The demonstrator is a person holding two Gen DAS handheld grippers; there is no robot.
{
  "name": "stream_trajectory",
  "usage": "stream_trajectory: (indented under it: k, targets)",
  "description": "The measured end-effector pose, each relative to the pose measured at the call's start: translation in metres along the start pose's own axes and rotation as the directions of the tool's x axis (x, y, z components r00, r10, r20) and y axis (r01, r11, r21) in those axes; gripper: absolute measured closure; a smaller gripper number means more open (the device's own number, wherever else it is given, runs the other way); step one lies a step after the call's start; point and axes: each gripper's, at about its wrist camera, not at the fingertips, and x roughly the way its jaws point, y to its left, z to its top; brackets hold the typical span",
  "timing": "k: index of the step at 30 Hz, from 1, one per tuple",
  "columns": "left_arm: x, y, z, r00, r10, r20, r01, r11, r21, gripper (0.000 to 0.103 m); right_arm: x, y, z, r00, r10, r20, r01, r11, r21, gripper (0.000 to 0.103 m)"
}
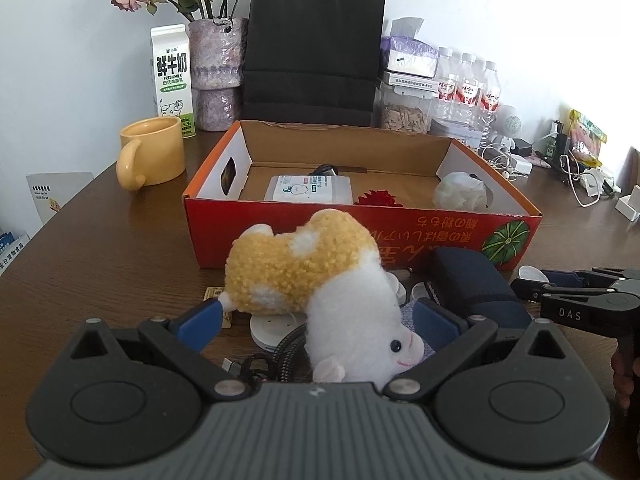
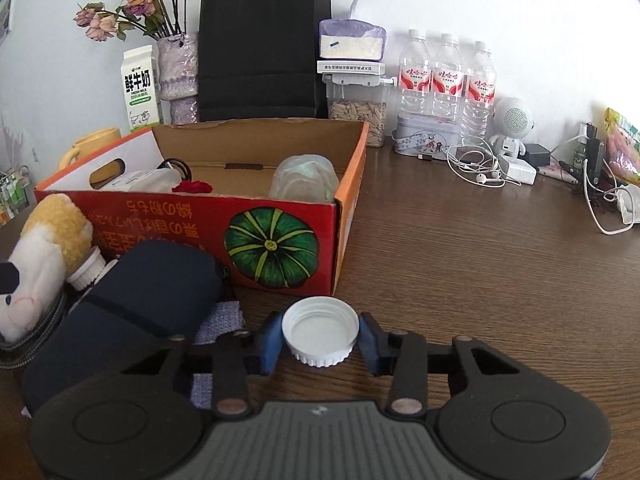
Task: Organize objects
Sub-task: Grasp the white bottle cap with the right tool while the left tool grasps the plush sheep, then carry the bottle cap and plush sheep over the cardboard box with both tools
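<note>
"FRESH MILK" on milk carton; "DAS" on right claw.

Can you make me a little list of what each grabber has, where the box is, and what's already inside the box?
left gripper: fingers wide open around the plush toy, not squeezing it
right gripper: fingers on both sides of the white cap
box: red cardboard, open top, on the brown table
inside box: white packet, red flower, crumpled plastic

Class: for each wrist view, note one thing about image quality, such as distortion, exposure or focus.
Left wrist view: fisheye bends the table edge into a curve, and the wall at upper right is blown out white. Right wrist view: dark vignette in the corners, straight lines of the red box bow, while the white cap looks sharp.
</note>
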Motion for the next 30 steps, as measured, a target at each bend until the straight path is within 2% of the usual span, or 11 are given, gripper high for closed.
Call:
stream_trajectory:
  k: [10, 12, 14, 15, 17, 20, 30]
  targets:
    - [0.018, -0.009, 0.005, 1.0, 0.005, -0.028, -0.005, 1.0, -0.023, 0.001, -0.01, 0.004, -0.002, 0.998, -0.007, 0.056, 0.007, 1.0, -0.001, 0.064]
    - [0.022, -0.01, 0.005, 0.999, -0.002, -0.032, 0.001, 0.999, -0.033, 0.005, -0.011, 0.005, -0.002, 0.998, -0.006, 0.059, 0.006, 1.0, 0.0, 0.064]
    - [0.026, -0.011, 0.005, 0.999, -0.001, -0.045, -0.001, 0.999, -0.038, 0.017, -0.012, 0.005, -0.001, 0.998, -0.004, 0.063, 0.004, 1.0, -0.002, 0.064]
    - [0.028, -0.011, 0.005, 0.999, 0.001, -0.052, -0.003, 0.999, -0.042, 0.019, -0.012, 0.006, -0.002, 0.998, -0.005, 0.066, 0.005, 1.0, -0.004, 0.064]
    - [0.032, -0.012, 0.003, 0.998, -0.004, -0.066, 0.001, 0.999, -0.054, 0.034, -0.014, 0.006, -0.002, 0.997, -0.004, 0.074, 0.004, 1.0, -0.006, 0.064]
    - [0.031, -0.012, 0.001, 0.998, 0.007, -0.063, -0.01, 0.998, -0.057, 0.051, -0.017, 0.008, -0.003, 0.996, -0.007, 0.087, 0.008, 1.0, -0.009, 0.064]
    - [0.022, -0.012, -0.003, 0.999, 0.02, -0.035, -0.021, 0.999, -0.043, 0.055, -0.029, 0.013, -0.008, 0.991, -0.018, 0.13, 0.02, 1.0, -0.011, 0.064]
